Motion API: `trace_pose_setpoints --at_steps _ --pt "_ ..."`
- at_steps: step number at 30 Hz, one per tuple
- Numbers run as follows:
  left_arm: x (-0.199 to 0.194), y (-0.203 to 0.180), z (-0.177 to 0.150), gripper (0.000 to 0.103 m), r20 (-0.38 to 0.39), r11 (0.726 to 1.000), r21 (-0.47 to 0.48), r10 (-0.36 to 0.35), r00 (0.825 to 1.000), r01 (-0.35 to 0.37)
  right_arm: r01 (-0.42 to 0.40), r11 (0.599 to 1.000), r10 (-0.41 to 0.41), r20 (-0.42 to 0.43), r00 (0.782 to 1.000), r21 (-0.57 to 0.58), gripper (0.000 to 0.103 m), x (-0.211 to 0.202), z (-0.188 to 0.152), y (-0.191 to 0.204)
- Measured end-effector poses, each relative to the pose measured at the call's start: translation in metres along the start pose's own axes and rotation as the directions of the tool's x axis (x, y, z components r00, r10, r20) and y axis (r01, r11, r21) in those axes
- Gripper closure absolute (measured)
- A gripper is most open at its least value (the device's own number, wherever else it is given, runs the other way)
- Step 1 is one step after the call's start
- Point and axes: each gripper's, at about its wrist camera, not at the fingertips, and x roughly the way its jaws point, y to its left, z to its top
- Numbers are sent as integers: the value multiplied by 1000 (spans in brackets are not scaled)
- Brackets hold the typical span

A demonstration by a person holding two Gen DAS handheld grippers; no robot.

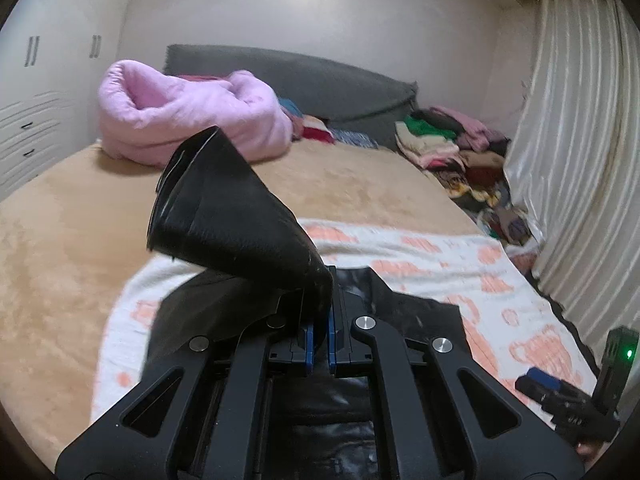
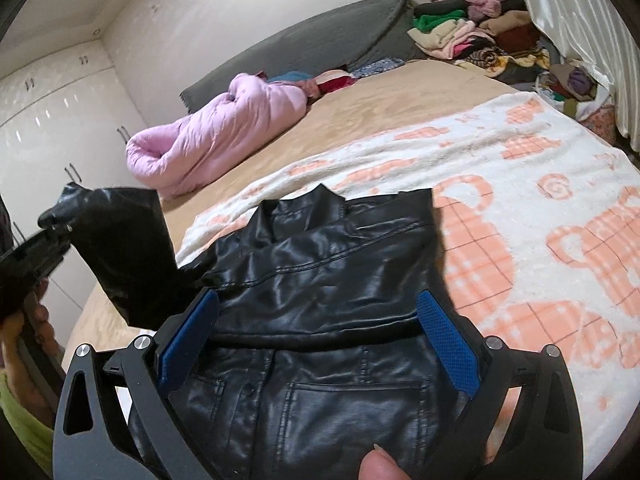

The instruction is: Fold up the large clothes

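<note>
Meanwhile left tool (image 1: 320, 312) lifts jacket (image 2: 320, 280) sleeve (image 1: 232, 208), collar pointing toward headboard (image 2: 304, 40)

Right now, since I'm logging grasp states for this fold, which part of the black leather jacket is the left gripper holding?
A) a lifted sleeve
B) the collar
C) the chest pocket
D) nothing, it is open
A: in the left wrist view the left gripper is shut on the sleeve, raised off the black leather jacket, while the right gripper hangs open over the jacket.
</note>
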Motion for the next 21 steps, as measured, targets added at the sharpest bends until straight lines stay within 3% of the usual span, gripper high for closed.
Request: trace_pose_setpoints --at_steps 8,21 --pt "26 -27 -29 103 -90 997 55 -43 995 48 17 998 -17 0 1000 57 4 -2 -1 -26" --pt "75 -62 -71 103 -246 985 143 -63 967 101 41 993 -42 7 999 111 4 -1 -1 -54"
